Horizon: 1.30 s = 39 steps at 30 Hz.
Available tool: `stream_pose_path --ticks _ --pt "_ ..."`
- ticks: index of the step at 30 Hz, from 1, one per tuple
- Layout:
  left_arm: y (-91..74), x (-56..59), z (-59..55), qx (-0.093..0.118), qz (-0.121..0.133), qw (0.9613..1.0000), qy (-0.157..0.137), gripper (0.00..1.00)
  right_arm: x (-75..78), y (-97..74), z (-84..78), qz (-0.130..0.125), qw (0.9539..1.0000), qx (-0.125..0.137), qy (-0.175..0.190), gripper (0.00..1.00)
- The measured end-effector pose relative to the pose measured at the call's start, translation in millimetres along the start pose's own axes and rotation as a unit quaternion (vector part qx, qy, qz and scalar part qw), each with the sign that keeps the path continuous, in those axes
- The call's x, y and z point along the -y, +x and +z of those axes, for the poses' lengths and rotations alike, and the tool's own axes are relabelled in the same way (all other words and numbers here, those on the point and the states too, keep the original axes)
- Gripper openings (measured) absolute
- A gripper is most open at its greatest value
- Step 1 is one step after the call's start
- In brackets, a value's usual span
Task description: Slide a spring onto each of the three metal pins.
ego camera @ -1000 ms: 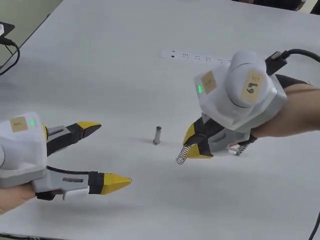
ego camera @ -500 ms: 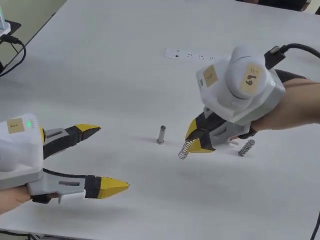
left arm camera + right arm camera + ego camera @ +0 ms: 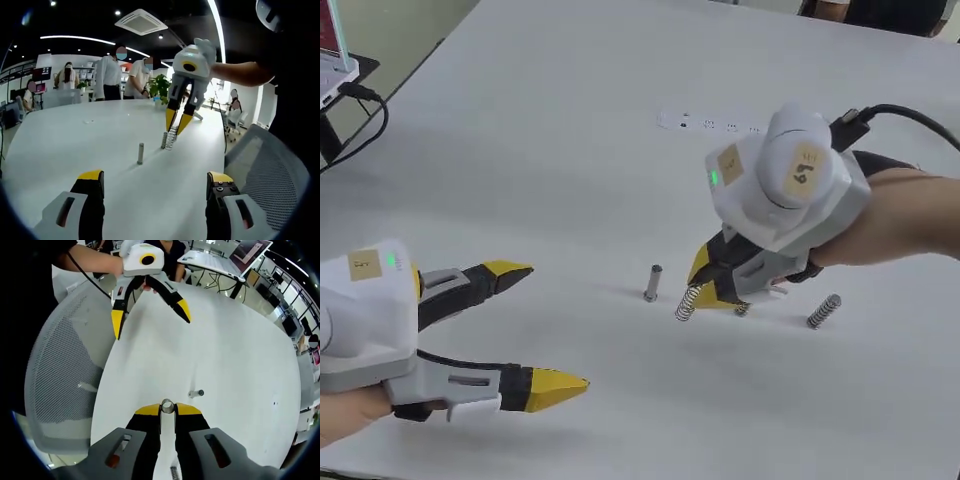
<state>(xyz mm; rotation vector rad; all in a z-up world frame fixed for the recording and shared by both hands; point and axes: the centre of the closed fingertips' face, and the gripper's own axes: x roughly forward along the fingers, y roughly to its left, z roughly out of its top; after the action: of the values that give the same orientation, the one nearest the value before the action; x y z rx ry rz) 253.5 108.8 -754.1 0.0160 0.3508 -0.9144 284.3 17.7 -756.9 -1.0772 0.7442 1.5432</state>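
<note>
Spring (image 3: pixel 687 303), tilted, gripped at its upper end between the yellow tips of the right gripper (image 3: pixel 708 288); lower end down close to the table (image 3: pixel 520 150), contact with the top not discernible. In the right gripper view, same spring (image 3: pixel 167 405) seen end-on, squeezed between the two drawn-in tips. Pin (image 3: pixel 653 283) upright on the table just left of the spring, apart from it, bare of any coil. Second spring (image 3: pixel 823 311) lying loose on the table to the right, clear of the gripper. Small object (image 3: pixel 742 309) half hidden beneath the right gripper, kind not discernible.

Right gripper angled down and to the left, held from the right by a hand (image 3: pixel 910 220); black cable (image 3: pixel 910 108) leading off from its rear.

Left gripper (image 3: pixel 553 325) low at the near left, jaws spread wide and holding nothing, tips directed toward the pin but well apart from it. In the left gripper view, pin (image 3: pixel 140 153) ahead between the two open tips, with the right gripper (image 3: pixel 175 129) beyond it, pointing downward with the spring (image 3: pixel 171 139) at its tips.

Power strip (image 3: pixel 710 124) flat on the far part of the table. Mesh chair (image 3: pixel 65 365) beside the table edge in the right gripper view. People (image 3: pixel 107 75) standing in the background beyond the table in the left gripper view
</note>
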Motion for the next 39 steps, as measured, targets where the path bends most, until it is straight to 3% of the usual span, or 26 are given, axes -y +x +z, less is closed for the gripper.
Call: stream_pose_path --ticks 12,32,39 --pt "0.4 -1.3 -1.9 -0.001 -0.001 1.0000 -0.004 0.80 22.3 5.8 -3.1 -0.007 0.9998 0.001 0.018 0.07" --pt "0.1 0.2 -6.5 -0.005 -0.002 1.0000 -0.005 0.79 47.9 0.3 12.2 -0.030 0.9995 0.000 -0.003 0.07" --pt "0.1 0.1 -6.2 -0.004 -0.002 1.0000 -0.006 0.79 52.8 0.3 13.1 -0.029 0.9995 -0.012 -0.009 0.07"
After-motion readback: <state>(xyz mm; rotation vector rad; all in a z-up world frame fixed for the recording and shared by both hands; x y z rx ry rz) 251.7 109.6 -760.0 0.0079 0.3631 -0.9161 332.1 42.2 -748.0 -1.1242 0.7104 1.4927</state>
